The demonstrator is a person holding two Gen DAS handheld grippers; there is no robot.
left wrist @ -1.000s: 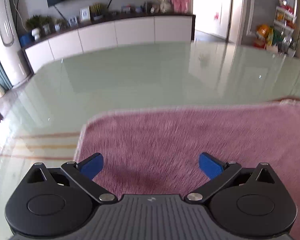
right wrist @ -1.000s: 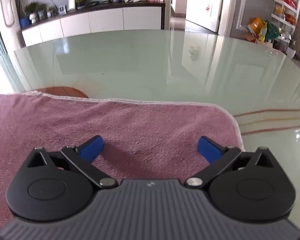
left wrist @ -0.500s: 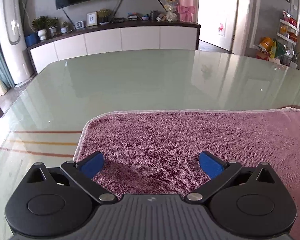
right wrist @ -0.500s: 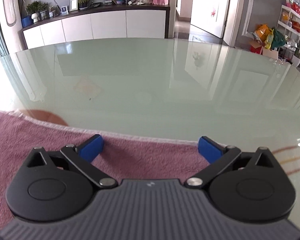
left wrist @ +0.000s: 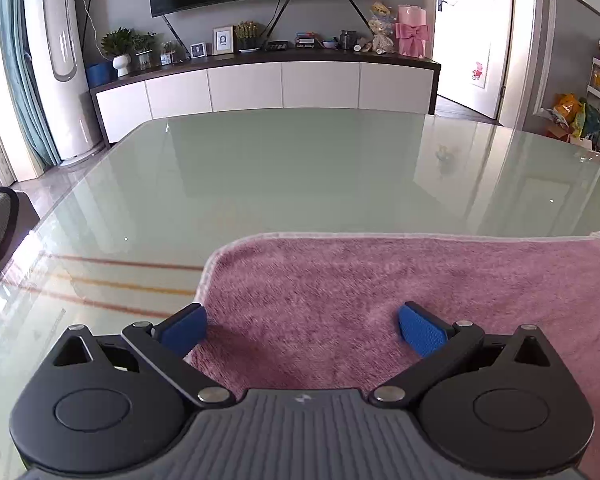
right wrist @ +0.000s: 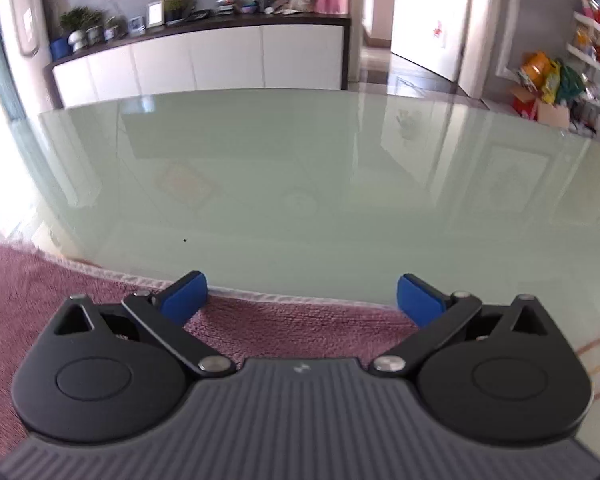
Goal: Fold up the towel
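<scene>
- Pink towel point(left wrist: 400, 292) flat on glass table point(left wrist: 300, 176), filling the left view from 3 to 6 o'clock.
- Left gripper point(left wrist: 302, 326) spread wide over the towel's left end, holding nothing.
- Right gripper point(right wrist: 300, 296) wide too, empty, above the towel's point(right wrist: 300, 328) far edge at 6 o'clock.
- Cabinet point(left wrist: 260, 84) beyond the table at 12 o'clock.

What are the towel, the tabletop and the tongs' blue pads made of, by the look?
Towel: pink terry cloth, likely cotton; fuzzy looped pile, pale stitched hem.
Tabletop: glossy pale-green glass or glass-topped; it mirrors the cabinet and door.
Blue pads: probably rubber or soft plastic; matte, finely textured.
</scene>
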